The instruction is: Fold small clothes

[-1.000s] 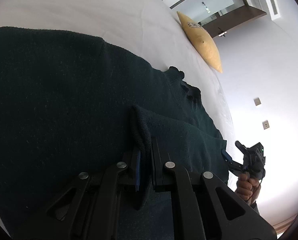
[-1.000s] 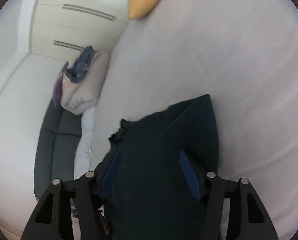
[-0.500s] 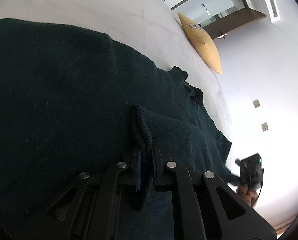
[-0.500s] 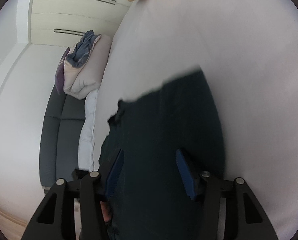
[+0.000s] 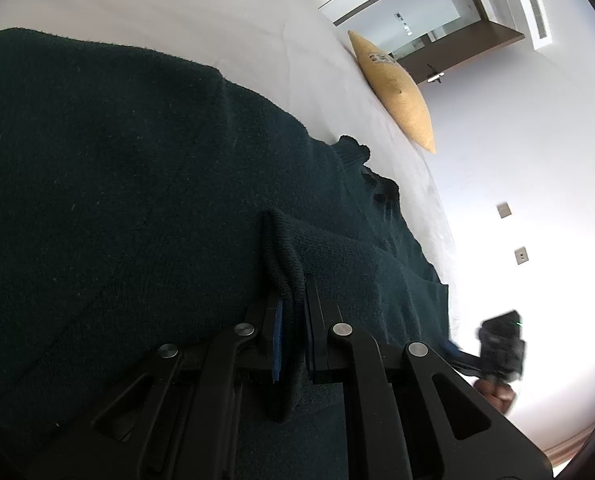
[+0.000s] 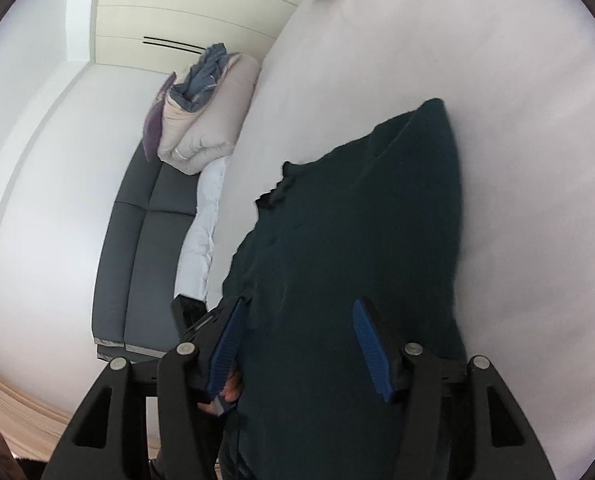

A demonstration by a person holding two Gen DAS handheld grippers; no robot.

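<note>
Your left gripper (image 5: 293, 320) is clamped on a bunched edge of the dark green sweater (image 5: 117, 184); keep this pinch firm while you carry the fold over. Your right gripper (image 6: 297, 340) stands about half open, with the knit lying across the gap between its blue pads (image 6: 371, 346), so close it on the fabric before you lift. The sweater is a thick, dark knit, spread on the white bed (image 6: 497, 60). Farther away lies a yellow cushion (image 5: 397, 88).

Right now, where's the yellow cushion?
The yellow cushion is upper right in the left wrist view, at the white bed's far edge, beyond the dark green sweater.
</note>
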